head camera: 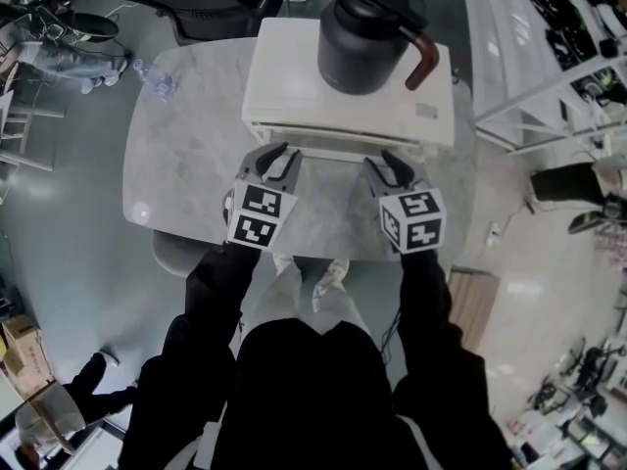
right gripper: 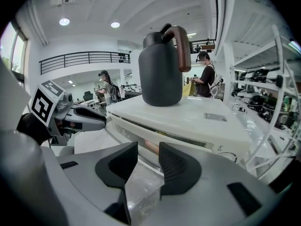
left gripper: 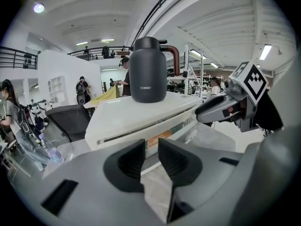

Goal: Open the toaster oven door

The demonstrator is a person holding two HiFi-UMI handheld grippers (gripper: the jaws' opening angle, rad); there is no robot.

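Left gripper (head camera: 282, 161) and right gripper (head camera: 389, 167) gape empty mid-frame; if we jerk the toaster oven (head camera: 284, 76) door, the jug (head camera: 364, 37) could topple.

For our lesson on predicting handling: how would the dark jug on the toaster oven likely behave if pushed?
The jug looks rigid and would probably slide on the smooth top of the toaster oven. It is tall with a side handle, so a high push might tip it. Weight is uncertain: its contents are hidden.
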